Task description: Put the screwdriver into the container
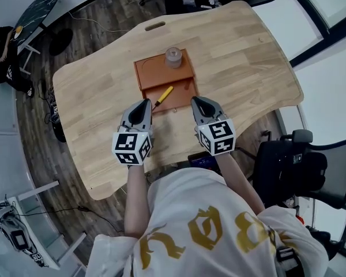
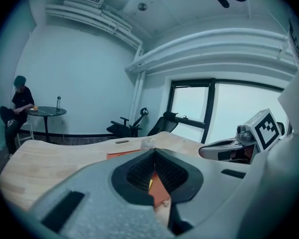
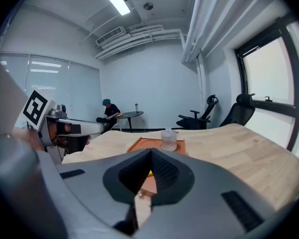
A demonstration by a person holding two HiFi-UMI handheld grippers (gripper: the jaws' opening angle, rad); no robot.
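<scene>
A yellow-handled screwdriver [image 1: 162, 97] lies slantwise in the open front part of the orange container [image 1: 150, 74], its dark tip pointing toward the left gripper. A clear jar [image 1: 173, 57] stands on the container's back part. My left gripper [image 1: 145, 104] is shut and empty, just left of the screwdriver's tip. My right gripper [image 1: 194, 101] is shut and empty at the container's front right corner. In the left gripper view the shut jaws [image 2: 154, 151] hide most of the container [image 2: 123, 155]; a yellow sliver [image 2: 150, 184] shows through. The right gripper view shows the jar [image 3: 168, 139] beyond its shut jaws [image 3: 151, 151].
The wooden table [image 1: 248, 68] has a slot handle [image 1: 155, 25] at its far edge. A black office chair [image 1: 311, 172] stands at the right. A seated person [image 1: 3, 56] and a round table [image 1: 37, 7] are at the far left, with more chairs [image 3: 204, 114] beyond.
</scene>
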